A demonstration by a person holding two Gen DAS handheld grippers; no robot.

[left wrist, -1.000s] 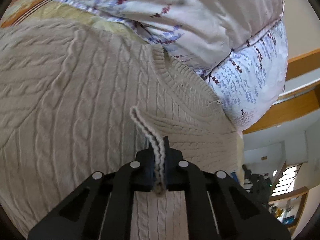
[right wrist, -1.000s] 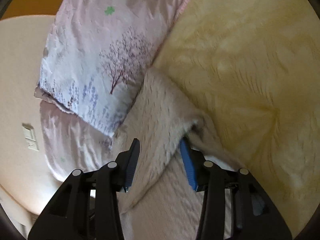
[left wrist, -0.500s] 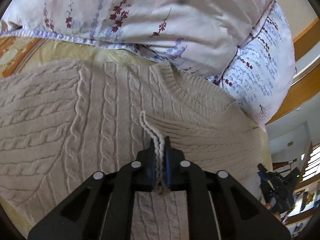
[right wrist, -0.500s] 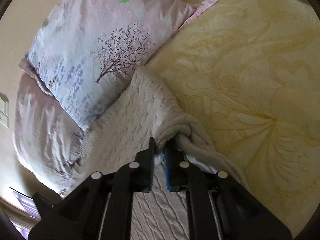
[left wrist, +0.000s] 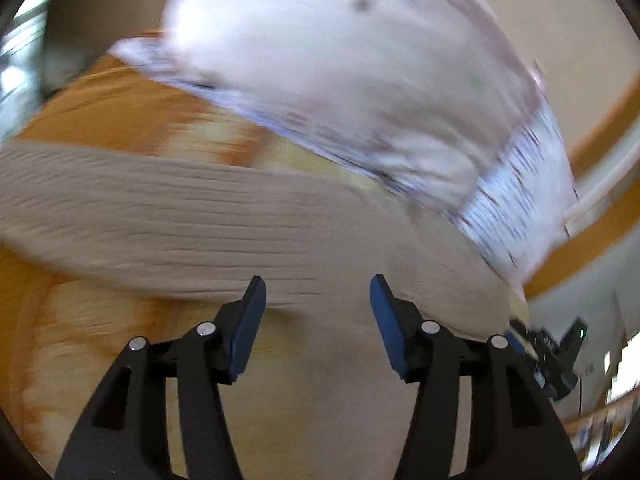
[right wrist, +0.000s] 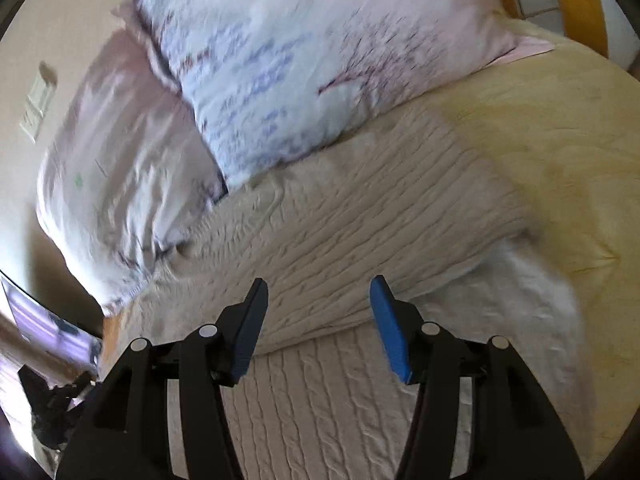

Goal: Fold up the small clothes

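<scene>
A cream cable-knit sweater [right wrist: 380, 216] lies on the bed, with one part folded over the rest. In the blurred left wrist view the sweater [left wrist: 192, 224] stretches across the middle. My left gripper [left wrist: 318, 300] is open and empty, just in front of the sweater's near edge. My right gripper [right wrist: 318, 300] is open and empty, just above the folded edge of the sweater.
Floral pillows [right wrist: 304, 56] lie behind the sweater, and they also show in the left wrist view [left wrist: 352, 76]. A yellow patterned bedspread [right wrist: 560, 128] covers the bed, orange and yellow in the left wrist view [left wrist: 120, 112]. A wall switch [right wrist: 38, 108] is at the left.
Both grippers were shut on sweater edges half a second ago and have now opened and let go. The left gripper has swung quickly, blurring its view. The sweater lies folded over.
</scene>
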